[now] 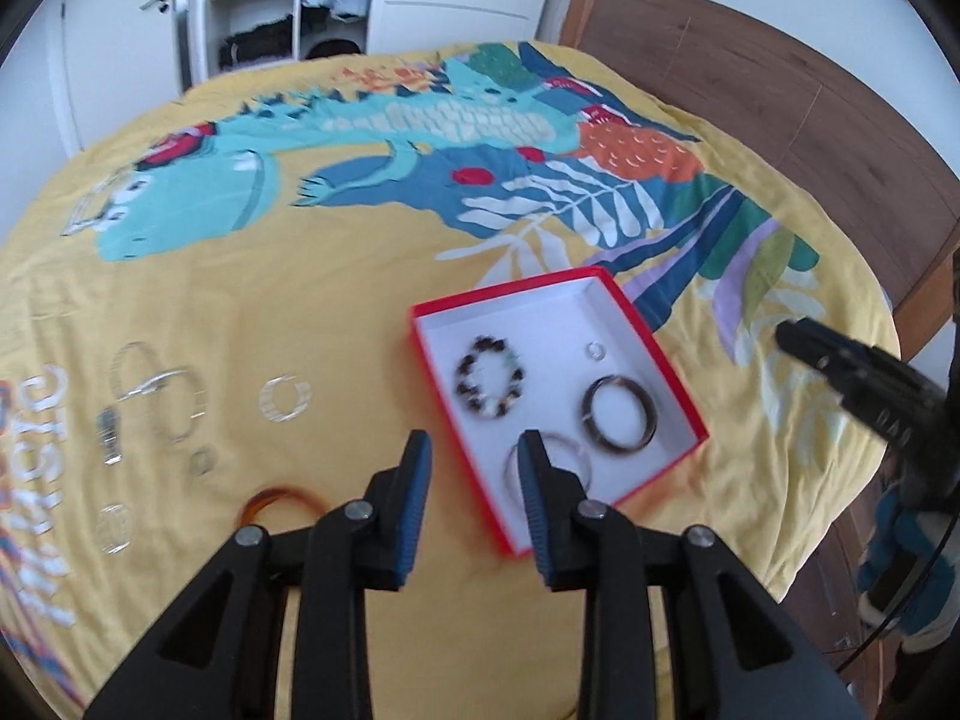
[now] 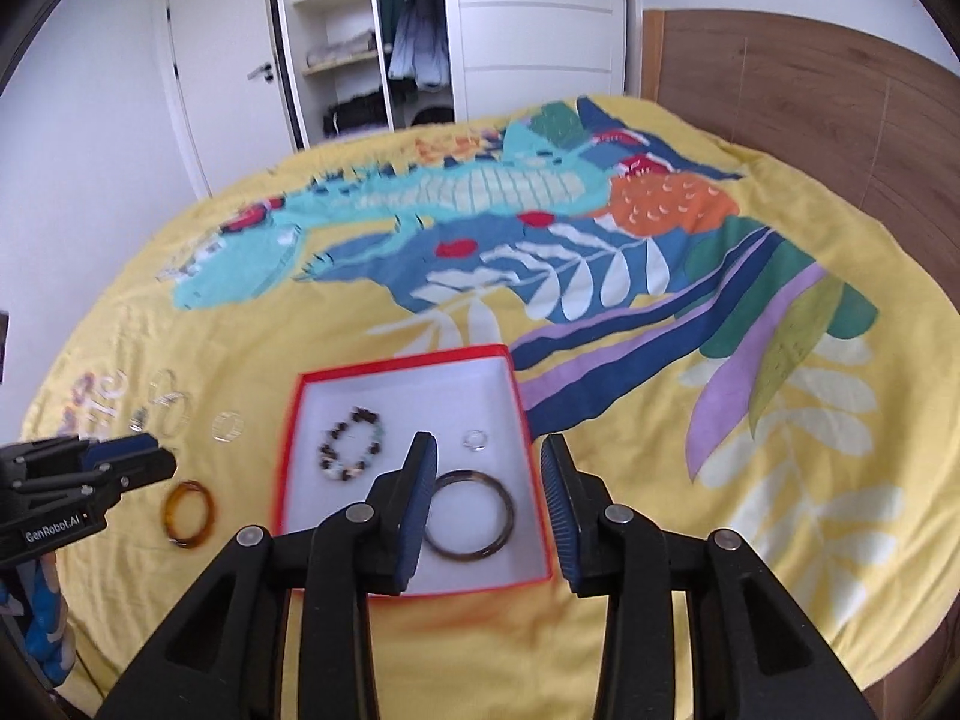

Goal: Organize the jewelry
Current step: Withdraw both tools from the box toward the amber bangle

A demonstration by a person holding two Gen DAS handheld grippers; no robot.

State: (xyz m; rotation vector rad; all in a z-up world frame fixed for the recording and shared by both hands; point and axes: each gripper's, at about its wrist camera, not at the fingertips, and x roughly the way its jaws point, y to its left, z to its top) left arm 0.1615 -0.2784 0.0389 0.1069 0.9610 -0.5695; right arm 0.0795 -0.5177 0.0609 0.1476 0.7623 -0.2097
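the red box [image 1: 654, 354] sits on the yellow blanket [image 1: 300, 300], low in the middle of both views. inside lie a bead bracelet [image 1: 491, 383], a dark ring bangle [image 1: 621, 414], a tiny ring [image 1: 595, 351] and a clear bangle [image 1: 570, 450]. only the left view shows that clear bangle, and more clear bangles [image 1: 162, 396] on the blanket at the left. the right view shows the whole brown bangle [image 2: 190, 513] at the lower left, beside the box. the left tongs [image 1: 474, 450] are apart and grip nothing. the right tongs [image 2: 489, 456] are apart and grip nothing too. behind the bed stand a white closet [image 2: 372, 30] with clothes and a brown wood board [image 2: 810, 90].
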